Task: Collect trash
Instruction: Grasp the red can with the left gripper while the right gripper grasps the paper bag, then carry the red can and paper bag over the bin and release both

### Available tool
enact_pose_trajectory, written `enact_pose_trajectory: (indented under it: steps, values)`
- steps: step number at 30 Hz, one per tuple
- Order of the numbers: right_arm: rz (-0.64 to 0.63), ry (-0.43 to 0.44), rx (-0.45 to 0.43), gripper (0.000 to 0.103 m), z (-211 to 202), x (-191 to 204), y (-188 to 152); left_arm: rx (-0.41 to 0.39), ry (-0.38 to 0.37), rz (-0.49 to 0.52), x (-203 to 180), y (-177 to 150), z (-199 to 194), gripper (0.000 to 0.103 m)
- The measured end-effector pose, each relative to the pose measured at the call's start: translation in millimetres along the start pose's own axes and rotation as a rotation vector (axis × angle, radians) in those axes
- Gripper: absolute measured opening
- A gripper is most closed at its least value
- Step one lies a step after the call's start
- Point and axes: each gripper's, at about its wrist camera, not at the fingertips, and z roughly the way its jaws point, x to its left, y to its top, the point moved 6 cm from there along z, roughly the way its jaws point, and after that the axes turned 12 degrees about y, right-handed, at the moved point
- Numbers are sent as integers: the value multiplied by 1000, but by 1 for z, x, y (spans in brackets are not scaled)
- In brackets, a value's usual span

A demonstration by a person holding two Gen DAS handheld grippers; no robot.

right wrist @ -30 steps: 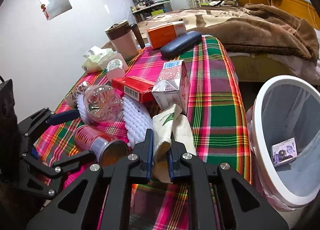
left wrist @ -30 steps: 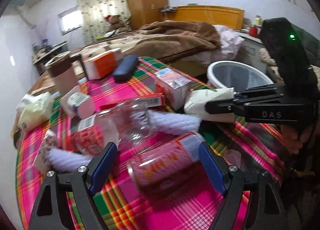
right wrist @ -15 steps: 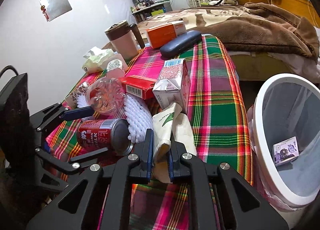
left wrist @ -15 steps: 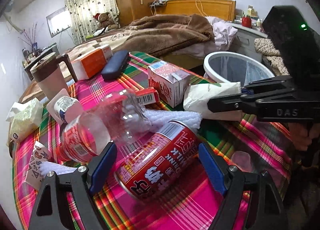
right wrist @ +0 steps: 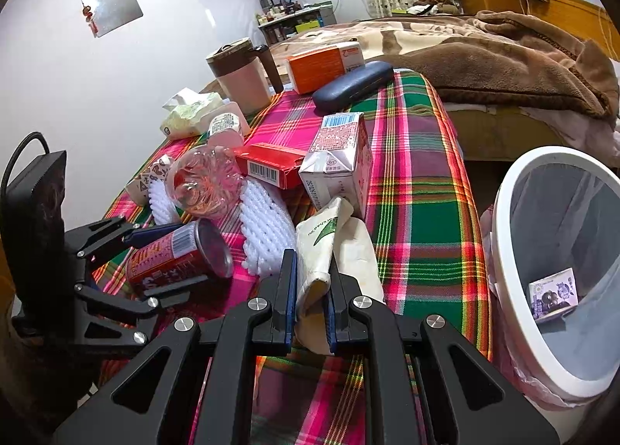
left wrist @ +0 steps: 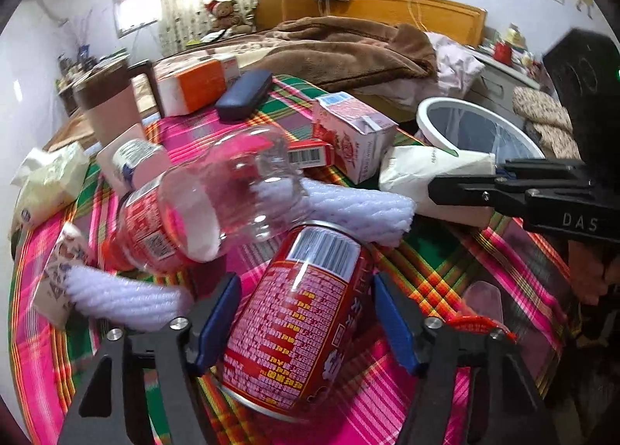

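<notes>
Left wrist view: left gripper [left wrist: 306, 313] low centre, pointing down at the desk [left wrist: 438, 274], bases of both fingers cut off by the bottom edge. Red can [left wrist: 298, 321] lies on its side between the blue pads; jaws have just been closing around it, left pad looks against the can, a thin gap shows at the right pad, so firm contact hard to call. Can's lower end runs out of sight between the finger bases. Clear plastic bottle [left wrist: 209, 204] just above left of the can, blurred, partly covering white foam netting [left wrist: 360, 208]. Pink carton [left wrist: 352, 135] and red box [left wrist: 310, 152] behind. Right gripper enters from the right edge, its far half cut off, jaws clenched on a white pouch [left wrist: 422, 173]. A hand [left wrist: 589, 274] at right edge, mostly hidden. White bin [left wrist: 438, 111] upper right, partly behind the gripper.

Right wrist view: right gripper [right wrist: 312, 294] bottom centre, tilted down, jaws clamped tight on the crumpled white pouch [right wrist: 329, 243]; pouch's lower end hidden behind the pads. Left gripper at left edge, body dark and hard to read, its fingers either side of the red can [right wrist: 174, 255]. Bin [right wrist: 503, 251] at right, cut off by the frame, a small printed packet [right wrist: 552, 294] inside
</notes>
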Motion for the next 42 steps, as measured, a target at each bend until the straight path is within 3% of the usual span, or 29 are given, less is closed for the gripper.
enact_pose_trajectory:
  steps: [5,16,31,42]
  values:
    - [-12,-7,-11,10,-2,2,-2,-2,21,-79,9,-5,-7,57]
    - [-21,2,-43,10,-12,6,-4,11,79,-224,23,-19,-22,56]
    - [-45,18,-122,9,-40,14,4,-86,125,-264,12,-6,-69,54]
    - [-42,4,-196,10,-68,8,14,-157,110,-257,-7,20,-94,54]
